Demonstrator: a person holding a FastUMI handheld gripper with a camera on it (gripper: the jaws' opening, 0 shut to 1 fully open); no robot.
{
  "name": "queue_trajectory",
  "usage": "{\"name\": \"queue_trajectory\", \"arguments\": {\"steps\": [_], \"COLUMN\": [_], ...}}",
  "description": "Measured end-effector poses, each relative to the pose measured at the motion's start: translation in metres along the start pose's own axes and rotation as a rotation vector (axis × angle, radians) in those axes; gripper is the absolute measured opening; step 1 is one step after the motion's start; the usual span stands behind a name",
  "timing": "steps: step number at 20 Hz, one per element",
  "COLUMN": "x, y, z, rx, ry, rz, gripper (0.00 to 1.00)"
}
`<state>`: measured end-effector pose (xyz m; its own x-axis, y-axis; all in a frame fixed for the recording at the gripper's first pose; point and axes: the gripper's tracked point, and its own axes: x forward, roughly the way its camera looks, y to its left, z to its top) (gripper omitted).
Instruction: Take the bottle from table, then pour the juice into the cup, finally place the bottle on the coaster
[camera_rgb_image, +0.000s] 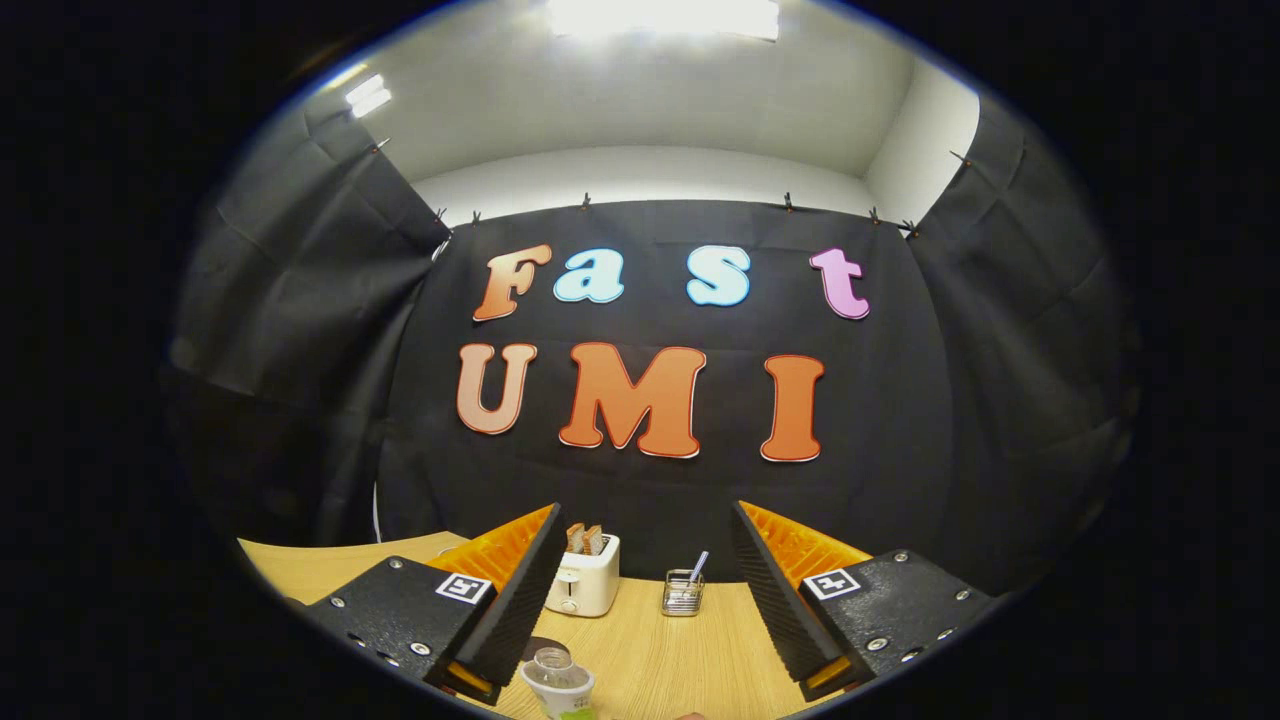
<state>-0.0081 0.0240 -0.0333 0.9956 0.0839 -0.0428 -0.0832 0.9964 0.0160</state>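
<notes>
Clear bottle (556, 680) half-hidden; gripper (645, 560) agape

Forward over jaws, above table (650, 640)

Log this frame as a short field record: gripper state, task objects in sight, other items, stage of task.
gripper: gripper open, fingers spread wide, nothing between them
bottle: clear bottle open-topped, low beside the near finger on the robot's left, not held
dark disc: dark round shape just behind the bottle, possibly the coaster; cannot tell
table: wooden table
background items: white toaster with two bread slices up, beyond the fingers; small wire holder beside it, with something upright in it
stage: bottle not yet grasped
</notes>
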Motion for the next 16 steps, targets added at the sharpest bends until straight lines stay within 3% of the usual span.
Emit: {"name": "queue_trajectory", "arguments": {"steps": [7, 16], "x": [-0.015, -0.038], "y": [0.015, 0.041], "z": [-0.024, -0.096], "rx": [-0.039, 0.004], "ry": [0.009, 0.124], "rz": [0.019, 0.106], "gripper": [0.97, 0.98]}}
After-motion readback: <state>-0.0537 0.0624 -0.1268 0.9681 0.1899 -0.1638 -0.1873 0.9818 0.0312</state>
